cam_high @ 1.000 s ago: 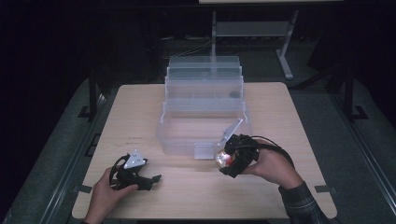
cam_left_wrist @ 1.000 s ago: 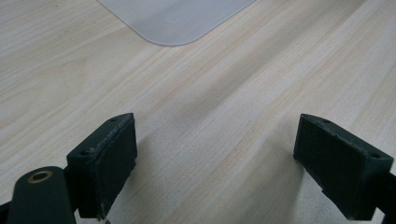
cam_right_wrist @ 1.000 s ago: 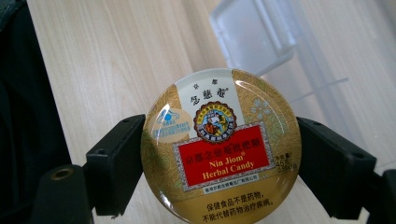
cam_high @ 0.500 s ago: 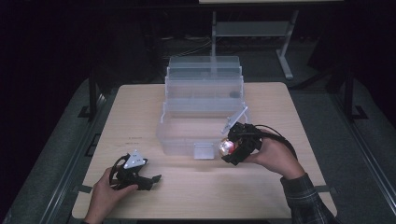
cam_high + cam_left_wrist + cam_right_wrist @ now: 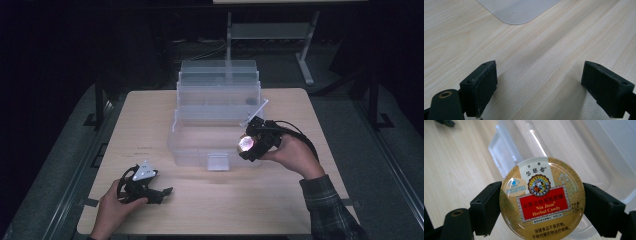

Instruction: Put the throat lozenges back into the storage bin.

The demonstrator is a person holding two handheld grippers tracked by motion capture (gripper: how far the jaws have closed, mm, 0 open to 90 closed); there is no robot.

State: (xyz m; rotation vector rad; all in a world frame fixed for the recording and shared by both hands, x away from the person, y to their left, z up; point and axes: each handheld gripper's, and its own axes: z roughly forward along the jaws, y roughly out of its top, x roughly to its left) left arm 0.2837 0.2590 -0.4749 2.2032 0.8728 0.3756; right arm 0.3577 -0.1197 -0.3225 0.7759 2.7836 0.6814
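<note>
Clamping a round candy tin between both jaws, the right gripper hangs over the clear stepped organizer box at its 4 o'clock corner. Left gripper rests spread wide on the table, holding nothing.

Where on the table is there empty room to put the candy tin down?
Bare wood lies along the near edge of the table, between the left gripper and the right sleeve, and on the far left beside the clear stepped box. The middle and back are crowded by that box. The right gripper holds the candy tin at the box's front right corner.
</note>
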